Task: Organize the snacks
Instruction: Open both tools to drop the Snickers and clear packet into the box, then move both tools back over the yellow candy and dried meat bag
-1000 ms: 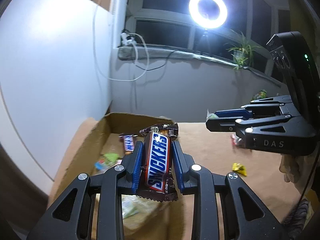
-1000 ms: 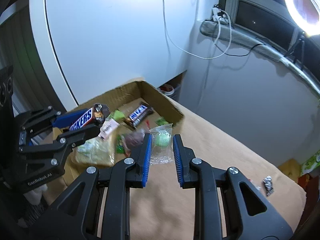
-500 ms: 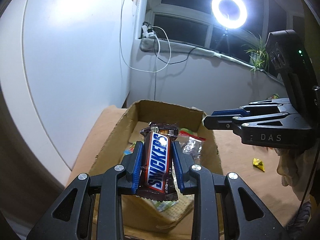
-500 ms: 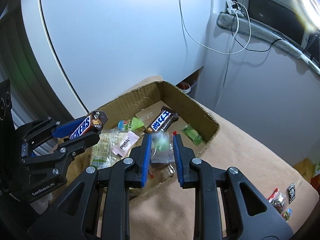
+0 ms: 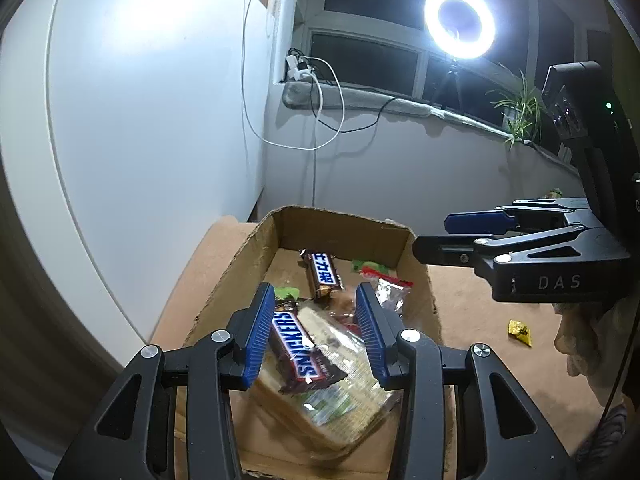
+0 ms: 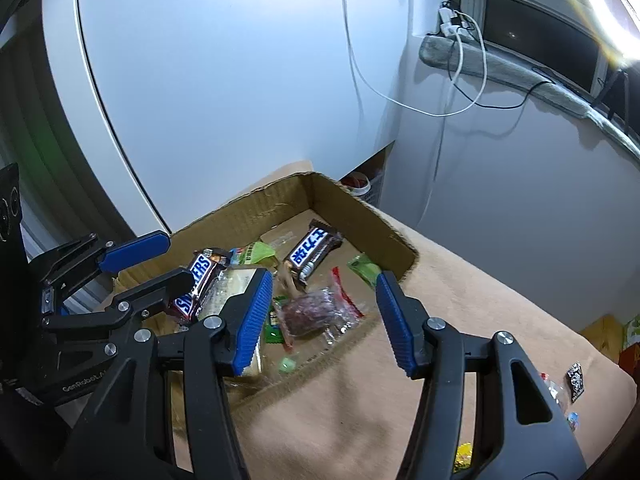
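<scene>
An open cardboard box sits on a tan cloth and holds several snacks. My left gripper hovers over its near end with its jaws opening. A Snickers bar lies tilted between them on a wrapped bread pack, beside the left pad and free of the right one. My right gripper hangs over the box's right wall, its jaws opening with nothing pressed between the pads. Below it a clear packet with dark red filling lies in the box.
A second chocolate bar and green packets lie deeper in the box. A yellow candy and several small packets lie on the cloth to the right. A white wall with cables stands behind, and a ring light shines.
Both grippers have opened. The Snickers bar has dropped from the left jaws onto the bread pack, and the clear packet has fallen from the right jaws into the box.
</scene>
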### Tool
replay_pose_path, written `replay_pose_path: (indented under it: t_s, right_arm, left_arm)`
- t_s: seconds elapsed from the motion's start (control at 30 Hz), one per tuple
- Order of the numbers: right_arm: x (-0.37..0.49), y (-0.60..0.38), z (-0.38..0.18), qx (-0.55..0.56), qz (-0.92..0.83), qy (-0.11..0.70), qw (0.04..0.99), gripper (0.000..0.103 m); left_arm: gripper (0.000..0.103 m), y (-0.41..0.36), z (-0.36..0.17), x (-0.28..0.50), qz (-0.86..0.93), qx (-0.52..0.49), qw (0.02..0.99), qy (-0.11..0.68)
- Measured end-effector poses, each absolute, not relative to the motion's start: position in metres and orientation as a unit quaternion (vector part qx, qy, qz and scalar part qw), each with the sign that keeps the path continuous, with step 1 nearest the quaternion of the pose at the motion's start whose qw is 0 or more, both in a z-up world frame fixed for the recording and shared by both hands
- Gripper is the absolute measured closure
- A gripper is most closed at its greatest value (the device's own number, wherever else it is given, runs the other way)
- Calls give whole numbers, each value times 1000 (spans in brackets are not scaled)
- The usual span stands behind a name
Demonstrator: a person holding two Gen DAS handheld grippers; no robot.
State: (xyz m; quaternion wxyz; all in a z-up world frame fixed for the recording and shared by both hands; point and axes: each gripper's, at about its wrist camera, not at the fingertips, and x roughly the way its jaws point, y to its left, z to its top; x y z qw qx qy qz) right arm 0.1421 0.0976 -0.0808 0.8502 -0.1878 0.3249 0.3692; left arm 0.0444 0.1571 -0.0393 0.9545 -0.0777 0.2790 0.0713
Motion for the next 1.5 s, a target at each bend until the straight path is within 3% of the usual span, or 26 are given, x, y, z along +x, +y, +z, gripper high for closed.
replay_pose_path:
  t_s: [0.13, 0.43, 0.57, 0.7, 0.8, 0.87, 1.5]
  right_arm:
    - [143, 85, -76, -185, 361, 319, 857, 35]
    - [149, 38, -62, -164, 336, 313, 873, 33]
    - [153, 7, -55, -152, 314, 307, 885, 23]
    - [156, -25, -51, -140, 296, 307, 894, 23]
    - [160, -52, -46, -134, 278, 308, 900, 17]
    - [162, -72, -44, -129, 263, 305, 906, 14]
    - [199, -156, -86, -104, 261, 372, 885, 14]
  left_arm:
    - [62, 150, -36, 47, 66, -74, 956, 278]
    - [62, 126, -31, 56, 45, -63, 958, 277]
    - [62, 114, -27, 62, 34, -60, 958, 277]
    - [62, 98, -23, 68, 17, -59, 959, 277]
    - [49, 83, -22, 72, 2, -55, 960, 276]
    - [49, 72, -22, 75, -8, -52, 959, 278]
    - [48, -26, -58, 105, -113, -20, 929, 352]
